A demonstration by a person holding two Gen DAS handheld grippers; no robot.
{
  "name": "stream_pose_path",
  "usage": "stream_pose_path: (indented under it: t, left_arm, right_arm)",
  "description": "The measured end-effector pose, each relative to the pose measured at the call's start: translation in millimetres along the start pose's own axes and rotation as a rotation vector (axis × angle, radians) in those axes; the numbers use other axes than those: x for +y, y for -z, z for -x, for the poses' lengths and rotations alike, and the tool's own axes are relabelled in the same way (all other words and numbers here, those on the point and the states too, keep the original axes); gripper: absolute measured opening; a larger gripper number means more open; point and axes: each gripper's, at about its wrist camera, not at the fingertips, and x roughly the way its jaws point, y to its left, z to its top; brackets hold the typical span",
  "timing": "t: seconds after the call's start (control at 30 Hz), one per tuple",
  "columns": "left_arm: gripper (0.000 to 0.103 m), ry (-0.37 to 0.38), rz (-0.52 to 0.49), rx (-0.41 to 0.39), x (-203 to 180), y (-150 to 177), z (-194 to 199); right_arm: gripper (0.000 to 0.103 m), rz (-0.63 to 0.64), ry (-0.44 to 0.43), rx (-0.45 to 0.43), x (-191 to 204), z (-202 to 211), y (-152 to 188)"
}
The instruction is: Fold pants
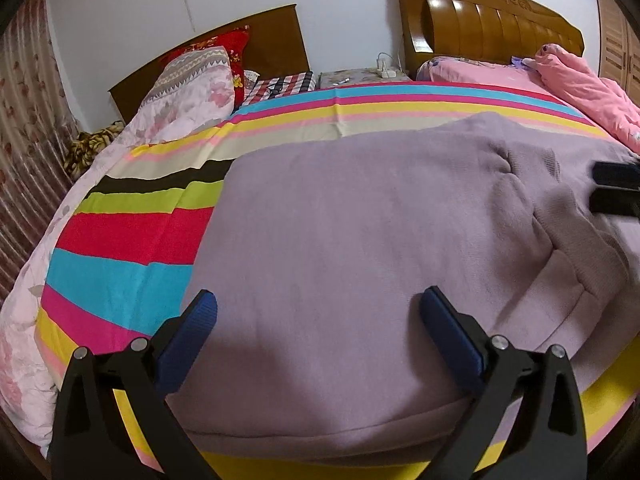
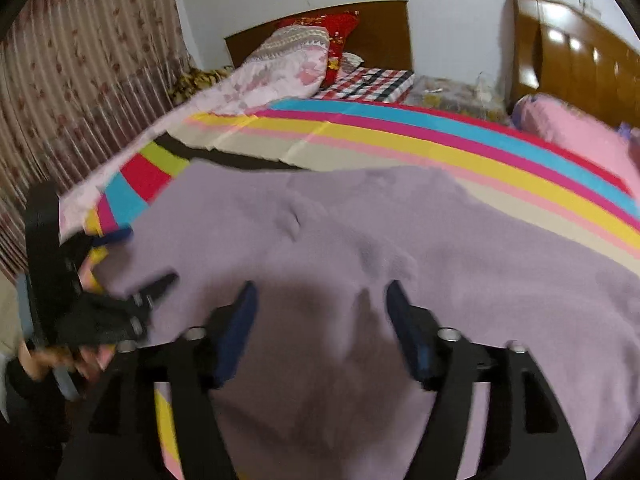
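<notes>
The lilac pants (image 1: 360, 240) lie spread over the striped sheet (image 1: 132, 240) of the bed, which has bands of red, blue, pink and yellow. The cloth looks mostly flat, with a pocket seam and some soft folds toward the right side in the left wrist view.

The left gripper (image 1: 318, 304) hangs just above the near part of the pants with its jaws wide apart — nothing is between the blue pads (image 1: 448, 328), only the fabric below them. In the right wrist view the same gripper (image 2: 148, 254) appears at the left edge, with a hand (image 2: 60, 360) around its handle.

The right gripper (image 2: 322, 300) is also above the pants, with its jaws standing apart and holding nothing; the picture is a little blurred here. A small ridge of cloth rises between its fingers, but the pads do not press it.

Behind the bed stand a floral quilt (image 1: 180, 96), a red pillow (image 1: 232, 46), a wooden headboard (image 1: 492, 24) and a pink blanket (image 1: 584, 84).
</notes>
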Motion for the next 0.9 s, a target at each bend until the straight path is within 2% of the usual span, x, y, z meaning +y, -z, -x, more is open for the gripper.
stream_pose_path:
  t: [0.13,0.17,0.27,0.37,0.4,0.47,0.5,0.57,0.63,0.7,0.8,0.87,0.9]
  left_arm:
    - [0.102,-0.007,0.000,0.002,-0.2,0.0,-0.8]
    - [0.102,-0.009,-0.002,0.003,-0.9,-0.3,-0.3]
    - [0.102,-0.023,-0.007,0.012,-3.3,-1.8,0.2]
    - [0.101,-0.075,-0.022,0.030,-11.8,-6.9,6.3]
    - [0.101,-0.090,-0.033,0.013,-18.1,-9.6,13.6]
    - [0.101,-0.047,-0.041,-0.029,-31.1,-15.6,28.1]
    - [0.101,0.001,-0.044,-0.055,-41.7,-20.4,36.5]
    - [0.101,0.075,-0.072,-0.091,-65.2,-28.2,46.4]
    - [0.101,0.120,-0.131,-0.105,-96.5,-36.6,47.5]
    - [0.101,0.143,-0.198,-0.094,-129.9,-40.9,39.0]
    - [0.101,0.170,-0.246,-0.054,-158.5,-39.5,20.8]
    - [0.102,0.173,-0.253,-0.026,-165.3,-33.2,5.6]
    - [0.102,0.192,-0.222,-0.027,-160.9,-34.2,4.4]
  right_arm:
    - [0.075,0.010,0.093,0.082,-20.4,-3.0,32.8]
    - [0.079,0.002,0.079,0.066,-26.9,1.1,39.7]
    - [0.080,-0.017,0.092,0.066,-36.2,12.2,48.2]
    - [0.085,-0.057,0.099,0.003,-49.1,38.3,59.2]
    - [0.087,-0.076,0.103,-0.012,-55.4,46.2,65.2]
    - [0.086,-0.100,0.145,0.012,-68.9,47.9,76.9]
    - [0.086,-0.110,0.149,0.025,-74.6,45.6,81.1]
    - [0.087,-0.132,0.115,0.001,-82.2,48.2,91.1]
    - [0.087,-0.137,0.117,-0.008,-82.7,54.1,97.0]
    - [0.086,-0.177,0.103,-0.041,-88.5,65.2,100.1]
    - [0.086,-0.294,0.057,-0.120,-111.1,94.4,112.4]
    - [0.086,-0.411,0.000,-0.194,-133.5,118.3,125.9]
    - [0.086,-0.492,-0.045,-0.229,-149.5,131.6,137.4]
